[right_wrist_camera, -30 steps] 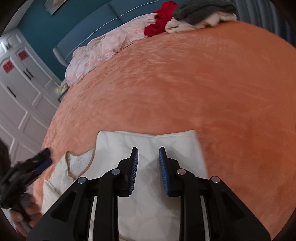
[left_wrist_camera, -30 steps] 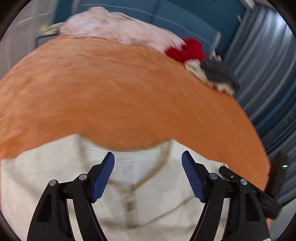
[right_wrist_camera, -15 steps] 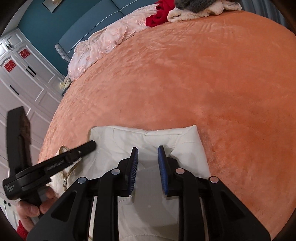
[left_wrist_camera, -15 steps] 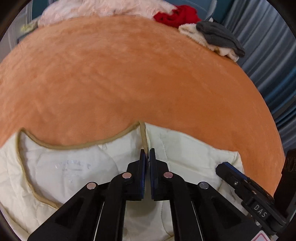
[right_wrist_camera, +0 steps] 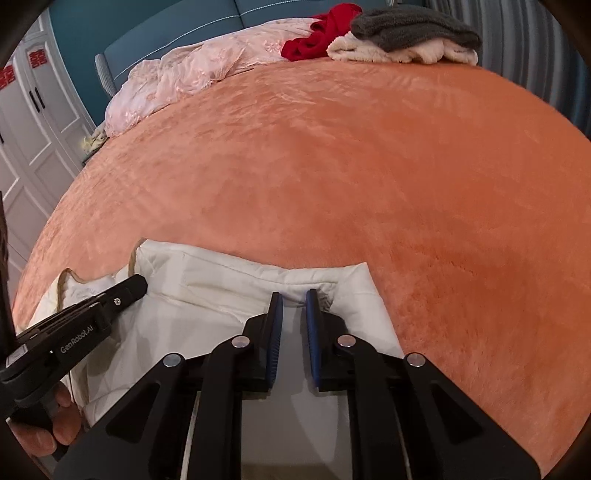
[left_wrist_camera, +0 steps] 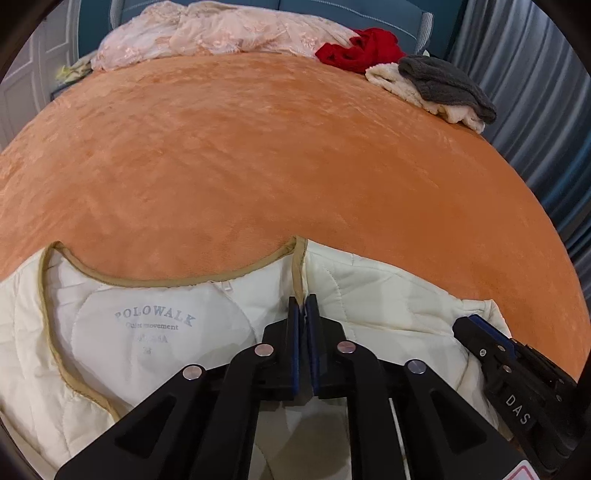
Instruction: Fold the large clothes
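A cream quilted jacket with tan trim lies on the orange bed cover, collar toward the far side, its inner label showing. My left gripper is shut on the jacket's front edge beside the neckline. My right gripper is at the jacket's shoulder, its jaws narrowly apart with a fold of cream fabric between them; it also shows in the left wrist view. The left gripper also shows in the right wrist view, held by a hand.
At the bed's far edge lie a pink lace garment, a red garment and a grey and cream pile. A blue headboard stands behind, white cabinet doors at left, grey curtains at right.
My left gripper went from wide open over the collar to shut on the jacket's front edge. My right gripper stayed on the shoulder, and the jacket shifted slightly.
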A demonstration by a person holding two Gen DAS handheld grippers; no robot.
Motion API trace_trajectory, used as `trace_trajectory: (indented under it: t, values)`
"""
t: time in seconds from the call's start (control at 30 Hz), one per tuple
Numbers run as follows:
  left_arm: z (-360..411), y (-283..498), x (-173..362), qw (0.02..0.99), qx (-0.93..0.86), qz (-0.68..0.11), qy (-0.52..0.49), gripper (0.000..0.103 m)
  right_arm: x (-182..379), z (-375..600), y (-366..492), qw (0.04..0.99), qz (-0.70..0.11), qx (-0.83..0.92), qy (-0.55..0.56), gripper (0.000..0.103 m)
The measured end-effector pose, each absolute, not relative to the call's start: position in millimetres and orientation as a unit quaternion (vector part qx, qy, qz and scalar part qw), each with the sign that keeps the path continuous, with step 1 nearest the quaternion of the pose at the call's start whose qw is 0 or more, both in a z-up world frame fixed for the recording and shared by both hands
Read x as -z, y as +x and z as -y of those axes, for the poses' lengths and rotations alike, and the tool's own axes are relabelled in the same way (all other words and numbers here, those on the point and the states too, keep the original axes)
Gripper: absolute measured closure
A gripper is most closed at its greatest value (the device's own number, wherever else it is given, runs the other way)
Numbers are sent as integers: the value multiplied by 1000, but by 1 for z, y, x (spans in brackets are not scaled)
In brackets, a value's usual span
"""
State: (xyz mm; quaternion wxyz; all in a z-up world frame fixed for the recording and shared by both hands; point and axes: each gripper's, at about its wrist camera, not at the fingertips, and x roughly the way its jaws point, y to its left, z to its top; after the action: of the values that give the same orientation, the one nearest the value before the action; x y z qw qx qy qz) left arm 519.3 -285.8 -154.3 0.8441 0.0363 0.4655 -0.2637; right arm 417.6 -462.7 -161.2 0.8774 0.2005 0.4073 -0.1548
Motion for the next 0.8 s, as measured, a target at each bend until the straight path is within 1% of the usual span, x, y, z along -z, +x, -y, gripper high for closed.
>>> trace_trajectory:
  t: [0.13, 0.2, 0.27, 0.33, 0.37, 0.4, 0.43, 0.47, 0.5, 0.53, 0.57, 0.6, 0.63, 0.67, 0.8]
  values:
    - [267, 508, 130, 858, 239, -453, 25, 88, 148, 462, 421, 871, -430, 157, 179, 90]
    - [246, 502, 114, 862, 236, -448, 17, 86, 121, 452, 416, 878, -421, 158, 161, 84]
    - [214, 502, 98, 867, 230, -442, 28, 78, 94, 435, 410, 895, -396, 126, 161, 72]
    - [189, 506, 93, 869, 221, -440, 48, 78, 80, 403, 417, 902, -402, 78, 140, 69]
    - [180, 508, 93, 869, 217, -441, 60, 78, 81, 388, 422, 900, -413, 56, 130, 69]
    - [172, 510, 95, 867, 213, -444, 75, 78, 87, 368, 431, 894, -431, 20, 121, 70]
    - [166, 515, 100, 859, 214, -456, 90, 80, 92, 357, 436, 891, -439, 4, 118, 71]
    - [161, 518, 107, 850, 220, -469, 93, 88, 102, 342, 442, 887, -450, -10, 105, 75]
    - [158, 519, 112, 845, 225, -476, 94, 89, 111, 331, 447, 884, -459, -15, 92, 82]
    - [156, 519, 118, 839, 236, -482, 93, 90, 125, 322, 453, 876, -474, -24, 83, 92]
    - [158, 519, 125, 833, 246, -486, 95, 94, 134, 320, 456, 871, -483, -29, 84, 96]
    - [159, 518, 133, 831, 251, -487, 100, 97, 144, 318, 459, 868, -490, -31, 80, 96]
    - [162, 518, 140, 829, 248, -490, 107, 102, 147, 318, 460, 869, -487, -31, 76, 100]
    - [164, 519, 146, 830, 243, -490, 113, 103, 149, 322, 462, 870, -485, -30, 80, 103]
    - [164, 525, 155, 846, 230, -472, 92, 102, 152, 351, 471, 872, -476, 7, 112, 103]
